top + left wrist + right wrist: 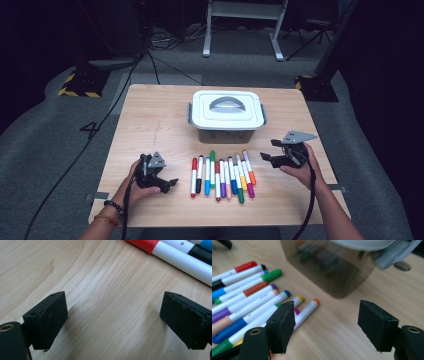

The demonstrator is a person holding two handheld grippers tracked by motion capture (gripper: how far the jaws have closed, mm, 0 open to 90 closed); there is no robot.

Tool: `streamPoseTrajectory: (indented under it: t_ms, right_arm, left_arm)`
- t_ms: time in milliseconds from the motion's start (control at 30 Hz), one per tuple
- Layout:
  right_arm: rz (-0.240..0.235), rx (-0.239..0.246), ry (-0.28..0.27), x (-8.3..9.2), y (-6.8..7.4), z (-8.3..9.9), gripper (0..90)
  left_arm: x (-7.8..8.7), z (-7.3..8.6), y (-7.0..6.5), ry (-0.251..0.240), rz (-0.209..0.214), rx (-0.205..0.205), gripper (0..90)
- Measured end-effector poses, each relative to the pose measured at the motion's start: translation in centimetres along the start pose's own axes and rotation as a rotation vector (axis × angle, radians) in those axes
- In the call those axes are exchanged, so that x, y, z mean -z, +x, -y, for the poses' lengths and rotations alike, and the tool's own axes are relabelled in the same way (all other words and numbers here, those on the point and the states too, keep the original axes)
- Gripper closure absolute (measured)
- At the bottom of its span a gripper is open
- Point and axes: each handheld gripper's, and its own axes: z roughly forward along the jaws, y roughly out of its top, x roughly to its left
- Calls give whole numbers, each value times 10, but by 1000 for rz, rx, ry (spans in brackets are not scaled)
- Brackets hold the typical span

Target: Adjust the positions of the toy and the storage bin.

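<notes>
Both claws, left claw (167,184) and right claw (270,151), gaped wide and empty beside the markers (222,174) lying before the lidded box (226,115) — light, slick, rollable barrels, best pinched mid-shaft.

My left gripper (161,183) sits low by the worktop's near left, held in my left hand (140,186), its jaws spread wide with nothing between them; my left wrist wears beaded bracelets; my right gripper (268,150) is held higher on the right side in my right hand (299,167), jaws pointing leftward and standing wide apart, empty; both forearms come in from the near edge.
</notes>
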Motion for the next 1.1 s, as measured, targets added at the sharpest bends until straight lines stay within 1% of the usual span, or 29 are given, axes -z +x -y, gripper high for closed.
streamPoseTrajectory:
  t_ms: [33,67,100,167,200,233,267,300,333,367,400,433,467,500,567,600,667,700,733,767,800,833,867,933,967,1000,1067,1100]
  right_arm:
    - [3,-10,-29,5,-4,-6,311]
    - [3,-10,-29,5,-4,-6,311]
    - [15,-10,-49,9,-7,-12,318]
    - [15,-6,-57,11,-8,-15,319]
    - [22,5,-68,14,-8,-23,325]
    - [22,5,-68,14,-8,-23,325]
    - [17,21,-85,17,-7,-32,333]
    - [17,21,-85,17,-7,-32,333]
    - [21,33,-99,20,-8,-42,335]
    - [21,33,-99,20,-8,-42,335]
    - [25,41,-116,21,-8,-51,339]
    - [25,41,-116,21,-8,-51,339]
    - [26,43,-132,22,-8,-60,339]
    - [26,43,-132,22,-8,-60,339]
    - [32,52,-143,21,-9,-70,339]
    - [31,53,-152,20,-9,-77,339]
    - [31,65,-150,15,-9,-87,336]
    - [31,65,-150,15,-9,-87,336]
    - [32,64,-147,9,-11,-95,334]
    - [32,64,-147,9,-11,-95,334]
    - [34,68,-133,2,-13,-103,332]
    - [34,68,-133,2,-13,-103,332]
    - [28,70,-122,-6,-14,-109,331]
    - [21,75,-105,-15,-15,-115,330]
    - [21,75,-105,-15,-15,-115,330]
    - [13,82,-83,-27,-13,-121,329]
    - [17,91,-66,-36,-11,-125,328]
    - [17,91,-66,-36,-11,-125,328]
  left_arm:
    - [0,0,-1,0,-5,0,81]
    - [0,0,-1,0,-6,5,81]
    - [-1,-1,-1,1,-10,4,76]
    - [-2,-2,-1,4,-13,5,69]
    - [-3,-3,-2,2,-13,11,67]
    - [-3,-3,-2,2,-13,11,65]
    - [-3,-4,-2,3,-17,13,64]
    - [-3,-4,-2,3,-17,13,63]
    - [-4,-4,-2,5,-17,13,63]
    - [-4,-4,-2,5,-17,13,63]
    - [-4,-4,-2,5,-17,13,63]
    - [-4,-4,-2,5,-17,13,63]
    - [-4,-4,-2,5,-18,13,63]
    - [-4,-4,-2,5,-18,13,64]
    - [-3,-3,-3,4,-22,17,64]
    - [-3,-3,-3,4,-22,19,64]
    - [-3,-2,-3,3,-23,19,64]
    - [-3,-2,-3,3,-23,19,64]
    - [-2,-2,-3,3,-23,16,64]
    - [-2,-2,-3,3,-23,16,64]
    - [-2,-2,-3,3,-23,17,64]
    - [-2,-2,-3,3,-23,17,64]
    - [-2,-2,-3,4,-23,16,64]
    - [-2,-2,-3,4,-22,16,64]
    - [-2,-2,-3,4,-22,16,64]
    - [-2,-2,-3,4,-22,14,64]
    - [-2,-2,-3,5,-19,15,64]
    - [-2,-2,-3,5,-18,14,64]
